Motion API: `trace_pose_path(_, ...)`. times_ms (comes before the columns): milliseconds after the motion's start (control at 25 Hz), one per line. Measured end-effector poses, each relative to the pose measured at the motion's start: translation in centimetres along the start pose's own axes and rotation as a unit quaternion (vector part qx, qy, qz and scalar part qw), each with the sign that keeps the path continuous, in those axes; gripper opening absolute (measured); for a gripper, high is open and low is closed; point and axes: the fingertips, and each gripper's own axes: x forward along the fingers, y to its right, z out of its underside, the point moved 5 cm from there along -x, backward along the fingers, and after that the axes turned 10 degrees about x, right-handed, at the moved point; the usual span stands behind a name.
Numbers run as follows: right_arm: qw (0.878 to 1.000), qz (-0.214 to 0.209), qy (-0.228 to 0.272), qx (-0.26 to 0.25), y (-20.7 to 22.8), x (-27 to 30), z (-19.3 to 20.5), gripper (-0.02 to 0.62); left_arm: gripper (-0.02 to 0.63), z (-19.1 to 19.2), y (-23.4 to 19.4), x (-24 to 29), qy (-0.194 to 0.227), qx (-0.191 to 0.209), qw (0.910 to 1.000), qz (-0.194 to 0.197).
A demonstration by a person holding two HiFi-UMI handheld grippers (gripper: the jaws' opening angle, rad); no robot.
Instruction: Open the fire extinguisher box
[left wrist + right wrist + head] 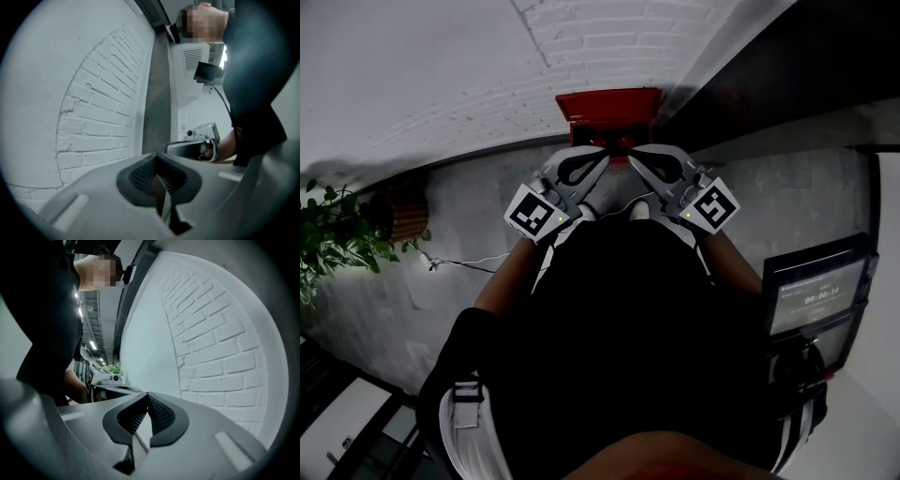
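Slipping is the risk. Your left gripper (603,157) and right gripper (631,159), near the red fire extinguisher box (609,105), are both closed and empty, so the tips may not hook it.

A red rectangular fire extinguisher box (609,105) is seen at the foot of the white painted brick wall (609,37), where it meets the grey floor (469,206). Its flat red top is turned towards the camera. The darker front below is partly covered, and whether it is open cannot be told.
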Motion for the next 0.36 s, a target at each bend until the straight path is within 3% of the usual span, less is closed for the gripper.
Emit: trace_pose_path(360, 1.0, 0.001, 0.003, -0.002, 0.28, 0.12, 0.08, 0.009, 0.002, 0.45, -0.12, -0.01, -0.005, 0.004, 1.0, 0.001)
